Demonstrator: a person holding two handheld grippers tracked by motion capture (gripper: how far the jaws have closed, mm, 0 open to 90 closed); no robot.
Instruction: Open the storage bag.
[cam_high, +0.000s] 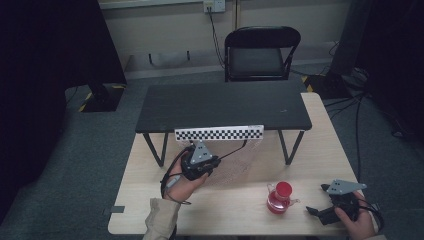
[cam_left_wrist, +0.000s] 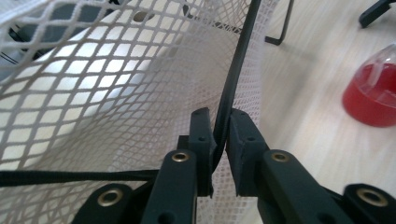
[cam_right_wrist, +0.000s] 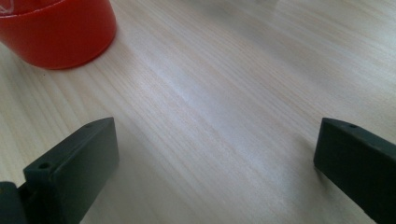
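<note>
On the bench (cam_high: 235, 210), the net's black cord (cam_left_wrist: 233, 79) is pinched by the left fingers (cam_left_wrist: 202, 135) while the right fingers (cam_right_wrist: 79, 163) are spread, so the flask (cam_high: 280, 198) could be toppled if the net (cam_left_wrist: 116, 93) is dragged

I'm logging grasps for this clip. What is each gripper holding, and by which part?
The left gripper pinches the white mesh bag by its black edge strap. The right gripper is open, holding nothing.

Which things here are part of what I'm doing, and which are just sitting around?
In play:
- white mesh bag, its black strap pinched in the left gripper
- flask of red liquid, on the table near the open right gripper (likely next, hedged)

Lying about:
- black riser shelf
- checkered strip
- folding chair
</note>
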